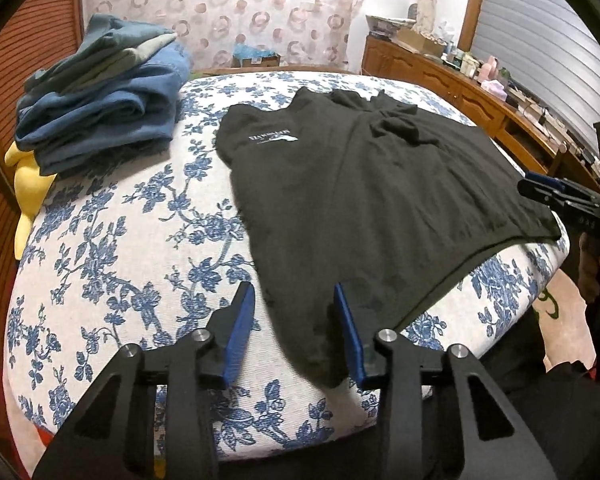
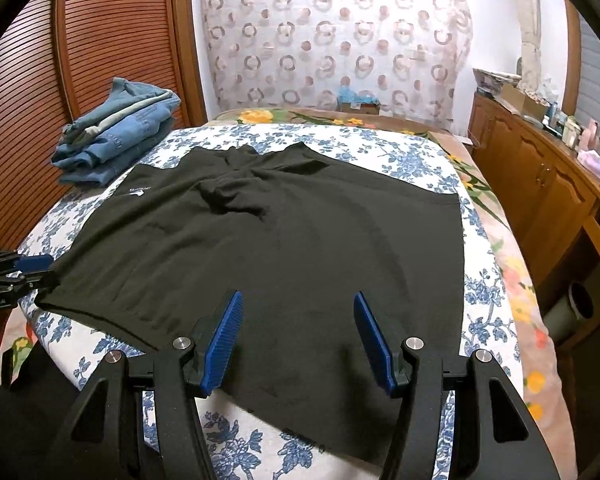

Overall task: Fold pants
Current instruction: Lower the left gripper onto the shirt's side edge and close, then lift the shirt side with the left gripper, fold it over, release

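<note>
Fingers spread wide on both grippers: left gripper point(image 1: 294, 322) straddles the near corner of the black pants point(image 1: 364, 176), right gripper point(image 2: 298, 334) hovers over the near hem, apparently lining up a grab. Pants lie flat on the floral bedspread point(image 1: 112, 248).

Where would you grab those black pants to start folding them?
Take the black pants by the near hem corners, coming in low from the near edge of the bed. The cloth lies flat, and each open tool, left tool and right tool, already straddles a corner.
</note>
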`<state>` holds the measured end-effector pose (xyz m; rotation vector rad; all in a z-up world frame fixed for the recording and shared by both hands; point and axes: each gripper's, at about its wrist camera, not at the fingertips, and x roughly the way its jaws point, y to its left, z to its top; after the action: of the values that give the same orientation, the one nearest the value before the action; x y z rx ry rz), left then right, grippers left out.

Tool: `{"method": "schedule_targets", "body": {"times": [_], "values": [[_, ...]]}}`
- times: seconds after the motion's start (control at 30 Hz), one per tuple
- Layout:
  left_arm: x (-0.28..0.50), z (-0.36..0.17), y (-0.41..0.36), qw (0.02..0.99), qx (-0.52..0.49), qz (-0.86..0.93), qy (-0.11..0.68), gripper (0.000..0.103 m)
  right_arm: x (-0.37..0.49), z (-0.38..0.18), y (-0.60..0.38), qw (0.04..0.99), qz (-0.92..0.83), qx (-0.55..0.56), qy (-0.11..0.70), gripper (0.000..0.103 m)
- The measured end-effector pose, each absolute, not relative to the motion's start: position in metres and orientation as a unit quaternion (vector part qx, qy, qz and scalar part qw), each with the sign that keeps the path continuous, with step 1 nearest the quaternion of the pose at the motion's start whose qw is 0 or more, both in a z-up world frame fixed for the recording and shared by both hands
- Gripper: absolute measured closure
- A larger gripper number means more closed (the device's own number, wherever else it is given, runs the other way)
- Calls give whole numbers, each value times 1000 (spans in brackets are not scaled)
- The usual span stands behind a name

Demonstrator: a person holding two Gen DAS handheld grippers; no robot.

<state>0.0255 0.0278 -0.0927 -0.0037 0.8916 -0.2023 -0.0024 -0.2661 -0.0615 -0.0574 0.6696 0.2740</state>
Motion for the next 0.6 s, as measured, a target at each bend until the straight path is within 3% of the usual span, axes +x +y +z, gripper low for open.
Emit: {"method": "schedule_targets", "body": {"times": [0.13, 0.2, 0.3, 0.6], "values": [[27, -95, 25, 900, 11, -91, 426, 72, -4, -63, -268, 935, 134, -23, 328, 43], [27, -94, 26, 900, 5, -96, 424, 89, -4, -65, -268, 935, 134, -21, 328, 43], [29, -94, 25, 902, 3, -102, 420, 97, -4, -67, -270, 935, 134, -17, 329, 43], [41, -58, -1, 914, 22, -124, 385, 98, -7, -73, -282, 936, 131, 1, 327, 43]]}}
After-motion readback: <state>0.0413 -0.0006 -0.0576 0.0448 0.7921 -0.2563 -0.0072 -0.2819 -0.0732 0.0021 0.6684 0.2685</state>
